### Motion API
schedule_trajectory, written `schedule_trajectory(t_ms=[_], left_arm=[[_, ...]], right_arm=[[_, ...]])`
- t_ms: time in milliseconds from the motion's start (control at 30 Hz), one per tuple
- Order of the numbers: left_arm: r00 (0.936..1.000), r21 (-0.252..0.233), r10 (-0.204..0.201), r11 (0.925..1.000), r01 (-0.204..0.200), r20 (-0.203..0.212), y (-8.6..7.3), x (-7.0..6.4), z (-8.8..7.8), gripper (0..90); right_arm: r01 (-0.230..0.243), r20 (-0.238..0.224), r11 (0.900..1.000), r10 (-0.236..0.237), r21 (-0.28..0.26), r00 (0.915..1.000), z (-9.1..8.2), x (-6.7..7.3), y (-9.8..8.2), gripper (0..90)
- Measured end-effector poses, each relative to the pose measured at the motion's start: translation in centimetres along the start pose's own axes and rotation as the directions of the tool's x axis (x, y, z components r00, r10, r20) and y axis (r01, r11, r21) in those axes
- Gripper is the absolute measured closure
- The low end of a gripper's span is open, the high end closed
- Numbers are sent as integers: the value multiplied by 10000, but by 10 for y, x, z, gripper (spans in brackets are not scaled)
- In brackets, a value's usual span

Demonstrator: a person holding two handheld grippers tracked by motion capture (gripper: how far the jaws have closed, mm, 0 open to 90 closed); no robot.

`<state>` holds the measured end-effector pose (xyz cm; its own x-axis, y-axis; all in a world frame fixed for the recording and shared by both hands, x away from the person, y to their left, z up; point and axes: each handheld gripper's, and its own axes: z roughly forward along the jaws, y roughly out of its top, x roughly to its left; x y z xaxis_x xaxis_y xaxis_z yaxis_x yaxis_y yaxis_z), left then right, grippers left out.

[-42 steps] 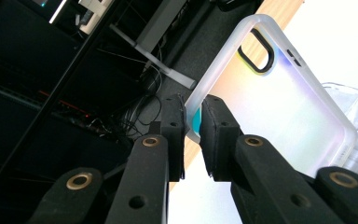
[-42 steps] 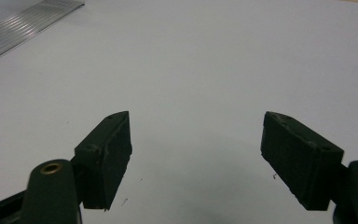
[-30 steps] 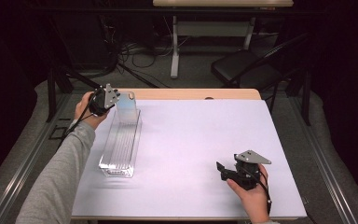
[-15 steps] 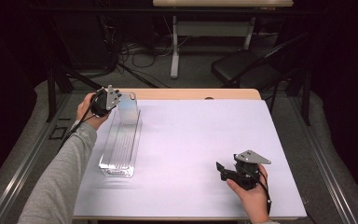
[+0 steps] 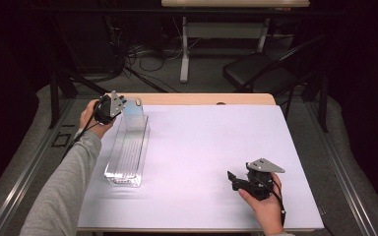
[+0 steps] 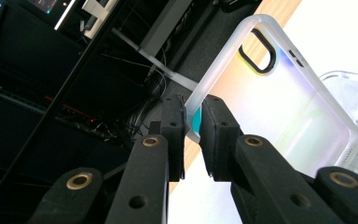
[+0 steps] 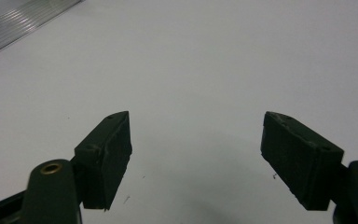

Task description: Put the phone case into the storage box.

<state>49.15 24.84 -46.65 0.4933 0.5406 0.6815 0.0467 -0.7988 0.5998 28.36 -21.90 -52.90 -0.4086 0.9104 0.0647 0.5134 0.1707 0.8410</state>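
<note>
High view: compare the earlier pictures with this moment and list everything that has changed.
Nothing has visibly changed. The left gripper stays shut on the clear phone case, held upright above the far end of the clear tray. The right gripper stays open near the table's front edge, with nothing between its fingers.

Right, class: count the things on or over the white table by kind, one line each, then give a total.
Clear phone case: 1
Clear plastic tray: 1
Black tongs: 2, left and right
Total: 4
</note>
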Motion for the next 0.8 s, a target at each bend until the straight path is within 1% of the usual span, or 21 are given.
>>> schedule_trajectory(t_ms=[100, 267, 433, 733, 800], left_arm=[[10000, 22, -4, 10000, 4, 16, 0, -1, 1, 801], [9999, 6, 155, 9999, -155, 3, -1, -3, 5, 801], [9998, -26, 184, 9998, -184, -21, 0, -4, 5, 800], [9997, 38, 232, 9997, -232, 10, -2, -2, 5, 797], [9994, 30, 349, 9994, -349, 15, -3, -2, 5, 793]], right_arm=[[15, 14, 10000, -15, -43, 10000, 0, -1, 0, 242], [12, 24, 10000, -12, -38, 10000, 0, -1, 0, 242], [-29, 21, 10000, 29, -55, 10000, -1, -1, 0, 243], [17, 47, 10000, -17, -32, 10000, -1, -1, -1, 243], [-6, 55, 10000, 6, -49, 10000, -2, -1, -1, 243]])
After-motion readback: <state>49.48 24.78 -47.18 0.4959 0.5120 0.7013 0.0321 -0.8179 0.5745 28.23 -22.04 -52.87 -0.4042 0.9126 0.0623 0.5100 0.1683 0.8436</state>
